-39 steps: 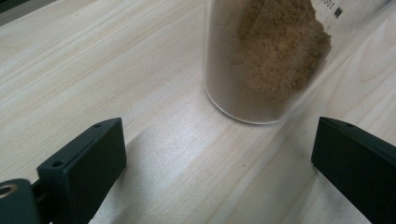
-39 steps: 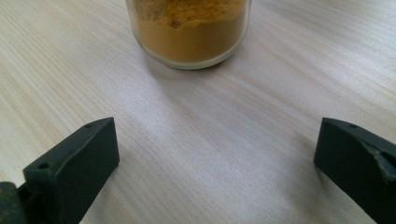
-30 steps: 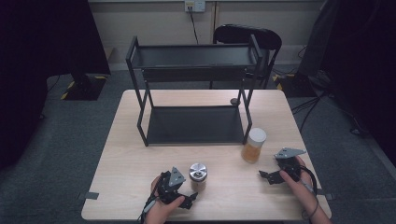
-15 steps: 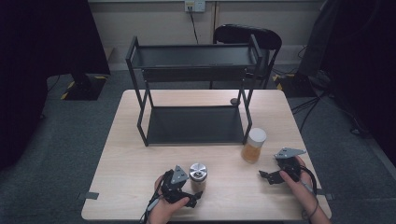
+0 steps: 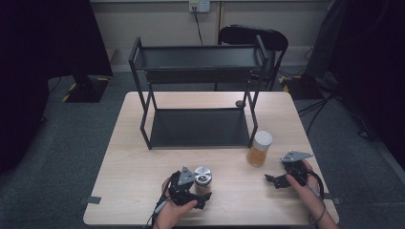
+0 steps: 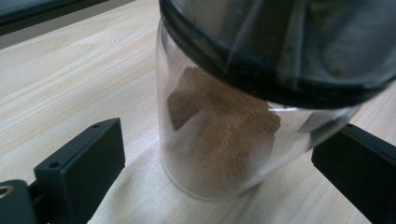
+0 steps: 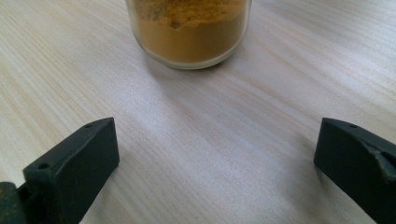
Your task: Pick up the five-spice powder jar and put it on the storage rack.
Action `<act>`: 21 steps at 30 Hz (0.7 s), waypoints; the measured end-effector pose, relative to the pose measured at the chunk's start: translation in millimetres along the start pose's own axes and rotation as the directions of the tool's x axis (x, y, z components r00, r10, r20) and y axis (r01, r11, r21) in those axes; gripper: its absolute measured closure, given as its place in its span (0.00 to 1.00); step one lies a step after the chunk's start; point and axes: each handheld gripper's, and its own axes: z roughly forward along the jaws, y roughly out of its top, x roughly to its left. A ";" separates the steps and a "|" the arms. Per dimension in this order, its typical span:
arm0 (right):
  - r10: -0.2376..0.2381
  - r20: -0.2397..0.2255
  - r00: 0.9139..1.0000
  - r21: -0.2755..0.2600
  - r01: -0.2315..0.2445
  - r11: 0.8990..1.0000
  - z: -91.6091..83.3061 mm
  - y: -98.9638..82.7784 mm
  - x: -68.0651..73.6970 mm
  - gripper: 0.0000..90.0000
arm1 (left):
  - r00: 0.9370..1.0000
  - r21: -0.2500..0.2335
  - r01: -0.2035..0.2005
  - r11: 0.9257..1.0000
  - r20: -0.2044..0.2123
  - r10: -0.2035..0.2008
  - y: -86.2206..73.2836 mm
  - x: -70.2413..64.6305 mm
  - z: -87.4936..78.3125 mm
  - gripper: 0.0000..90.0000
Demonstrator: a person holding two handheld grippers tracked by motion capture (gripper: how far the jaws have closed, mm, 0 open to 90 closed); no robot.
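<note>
Item: silver-lidded jar (image 5: 202, 177) between your left gripper's (image 5: 195, 192) wide, empty jaws, approach done; close next; right gripper (image 5: 279, 180) spread, idle.

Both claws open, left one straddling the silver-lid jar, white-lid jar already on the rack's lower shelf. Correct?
Not the last part. The white-lid jar stands on the table, in front of the rack, as the high view shows. Left claw and right claw open; left straddles the silver-lid jar.

The high view looks forward and down over the whole table (image 5: 143, 157) from its near edge, while each gripper view sits low and close to the tabletop, sharing the near edge's jars with it.
</note>
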 end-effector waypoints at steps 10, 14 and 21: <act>0.000 0.000 1.000 0.000 0.000 1.000 0.0 0.0 0.0 0.00 | 1.000 -0.011 0.005 1.000 -0.009 -0.005 -1.0 0.0 5.9 0.06; 0.000 0.000 1.000 0.000 0.000 1.000 0.0 0.0 0.0 0.00 | 1.000 0.000 0.001 1.000 -0.015 -0.001 1.0 -1.0 9.2 0.10; 0.000 0.000 1.000 0.000 0.000 1.000 0.0 0.0 0.0 0.00 | 1.000 0.007 -0.017 1.000 -0.024 0.018 2.3 -3.6 11.3 0.16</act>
